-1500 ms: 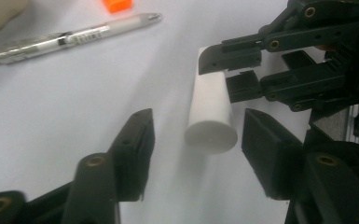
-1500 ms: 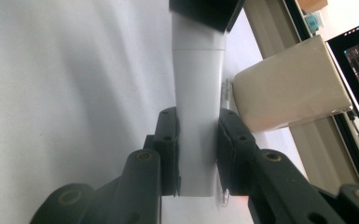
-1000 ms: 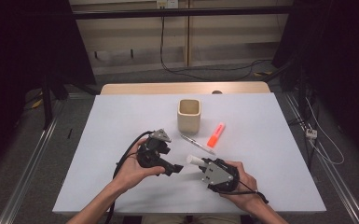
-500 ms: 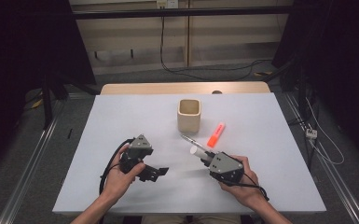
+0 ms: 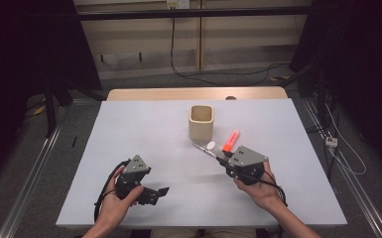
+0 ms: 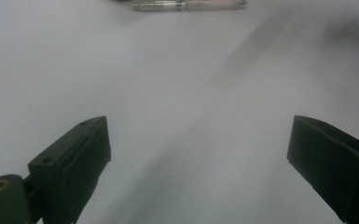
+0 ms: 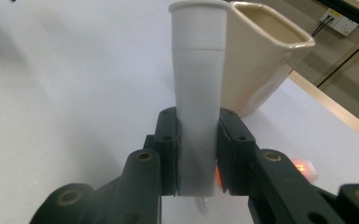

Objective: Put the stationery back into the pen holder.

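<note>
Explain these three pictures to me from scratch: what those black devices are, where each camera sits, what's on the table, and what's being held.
A person sits at a white table with a hand-held two-jaw gripper in each hand; there is no robot arm. The high view looks down from above the person. The other two come from cameras riding on the grippers, looking along their black jaws.

The left gripper holds nothing: its jaws have just been opening and stand wide over bare table. The right gripper is shut on a white tube, perhaps a marker, pointing toward a cream cup.

On the table, near the right gripper, lie an orange highlighter and a clear pen.
</note>
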A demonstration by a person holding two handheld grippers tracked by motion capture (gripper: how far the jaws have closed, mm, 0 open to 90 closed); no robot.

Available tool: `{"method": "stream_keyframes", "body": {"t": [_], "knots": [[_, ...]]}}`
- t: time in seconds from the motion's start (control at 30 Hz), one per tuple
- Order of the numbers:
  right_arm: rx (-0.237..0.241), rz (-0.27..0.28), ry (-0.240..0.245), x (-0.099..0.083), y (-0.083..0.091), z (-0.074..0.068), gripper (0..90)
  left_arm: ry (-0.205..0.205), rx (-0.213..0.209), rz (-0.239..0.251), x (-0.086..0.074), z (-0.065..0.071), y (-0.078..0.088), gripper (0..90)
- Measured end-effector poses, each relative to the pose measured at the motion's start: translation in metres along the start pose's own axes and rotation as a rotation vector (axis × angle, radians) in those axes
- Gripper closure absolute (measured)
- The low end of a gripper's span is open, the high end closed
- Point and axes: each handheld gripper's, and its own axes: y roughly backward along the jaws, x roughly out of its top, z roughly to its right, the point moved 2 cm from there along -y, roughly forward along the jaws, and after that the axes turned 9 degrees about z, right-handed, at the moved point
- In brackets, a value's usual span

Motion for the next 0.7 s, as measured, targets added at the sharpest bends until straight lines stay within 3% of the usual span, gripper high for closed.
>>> {"method": "stream_keyframes", "body": {"t": [0.1, 0.27, 0.37, 0.5, 0.6, 0.7], "knots": [[0.001, 0.014, -0.014, 0.005, 0.000, 0.005, 72.2, -0.028, 0.007, -0.003, -0.008, -0.002, -0.002, 6.0], [0.000, 0.012, 0.000, 0.010, -0.005, 0.012, 72.2, 0.027, 0.014, 0.019, -0.019, -0.006, -0.001, 6.1], [0.003, 0.012, -0.017, 0.010, -0.009, 0.015, 72.2, 0.061, 0.018, 0.068, -0.019, -0.006, -0.001, 6.1], [-0.003, 0.028, -0.049, 0.012, -0.012, 0.021, 72.1, 0.025, 0.024, 0.087, -0.020, -0.001, -0.002, 6.0], [-0.003, 0.040, -0.069, 0.014, -0.015, 0.025, 72.2, 0.041, 0.014, 0.089, -0.024, -0.001, 0.000, 6.0], [0.002, 0.052, -0.093, 0.016, -0.017, 0.028, 72.2, 0.060, 0.042, 0.102, -0.027, -0.006, 0.002, 6.0]]}}
